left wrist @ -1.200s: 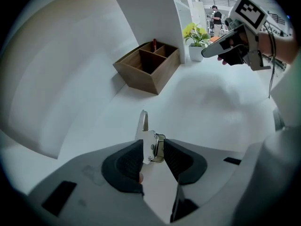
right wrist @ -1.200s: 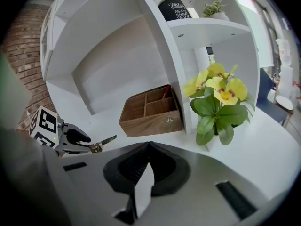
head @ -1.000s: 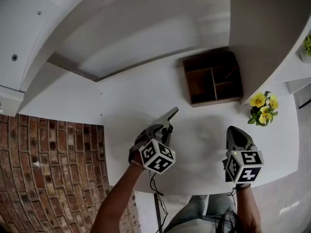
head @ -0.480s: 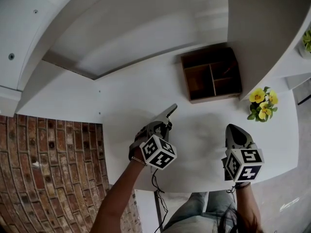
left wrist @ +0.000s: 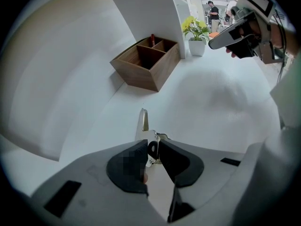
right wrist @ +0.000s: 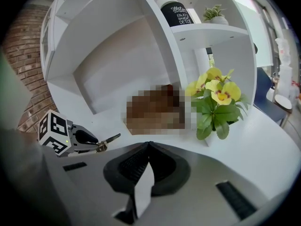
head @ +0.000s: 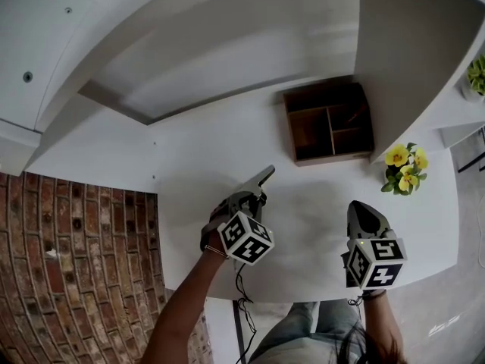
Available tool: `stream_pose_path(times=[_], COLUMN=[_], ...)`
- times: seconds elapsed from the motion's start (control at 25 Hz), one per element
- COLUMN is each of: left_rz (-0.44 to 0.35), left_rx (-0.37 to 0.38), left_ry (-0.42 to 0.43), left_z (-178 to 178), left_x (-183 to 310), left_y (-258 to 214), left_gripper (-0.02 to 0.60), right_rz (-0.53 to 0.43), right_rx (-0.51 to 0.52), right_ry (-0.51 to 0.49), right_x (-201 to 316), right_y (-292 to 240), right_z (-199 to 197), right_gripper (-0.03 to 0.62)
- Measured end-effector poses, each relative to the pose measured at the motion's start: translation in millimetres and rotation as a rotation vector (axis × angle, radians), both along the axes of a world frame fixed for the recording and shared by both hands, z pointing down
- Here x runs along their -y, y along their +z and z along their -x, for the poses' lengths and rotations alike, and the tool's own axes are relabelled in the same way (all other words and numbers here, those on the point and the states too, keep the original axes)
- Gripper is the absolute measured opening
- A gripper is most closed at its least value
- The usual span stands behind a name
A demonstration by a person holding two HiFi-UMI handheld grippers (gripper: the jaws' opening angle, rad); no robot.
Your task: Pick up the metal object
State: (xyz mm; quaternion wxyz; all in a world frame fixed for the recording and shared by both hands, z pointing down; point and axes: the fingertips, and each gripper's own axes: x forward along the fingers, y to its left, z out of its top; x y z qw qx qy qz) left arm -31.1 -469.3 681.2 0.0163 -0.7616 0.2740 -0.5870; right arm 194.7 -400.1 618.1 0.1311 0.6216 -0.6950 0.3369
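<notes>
The metal object point(head: 264, 178) is a slim silver tool with a flat pointed blade. It sticks out forward from my left gripper point(head: 256, 197), which is shut on its near end. In the left gripper view the blade point(left wrist: 143, 122) points away over the white desk from between the dark pads of the left gripper point(left wrist: 153, 149). The right gripper view shows the left gripper point(right wrist: 80, 141) from the side with the tool's tip point(right wrist: 110, 139) jutting out. My right gripper point(head: 356, 208) hovers at the desk's front right, its jaws closed on nothing point(right wrist: 148, 146).
A brown wooden organiser point(head: 331, 123) with compartments stands at the back of the white desk point(head: 311, 203), under the white shelf unit point(head: 394, 59). A pot of yellow flowers point(head: 403, 170) sits at the right. A brick wall point(head: 83, 264) lies left of the desk.
Both grippers stay almost where they were, the left still holding the metal object. Only the head view has shifted slightly.
</notes>
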Motion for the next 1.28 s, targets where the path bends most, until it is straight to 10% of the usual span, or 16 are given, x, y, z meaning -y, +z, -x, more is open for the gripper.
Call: stream_pose_path(times=[1.28], left_rz=[-0.077], left_rx=[-0.029], left_ry=[-0.044], left_z=[26], left_x=[24], left_y=[-31], left_gripper=[0.018], right_rz=[-0.016], right_rx=[-0.069], right_ry=[-0.048], right_x=[9], right_y=[-33], right_z=[11], right_gripper=[0.002])
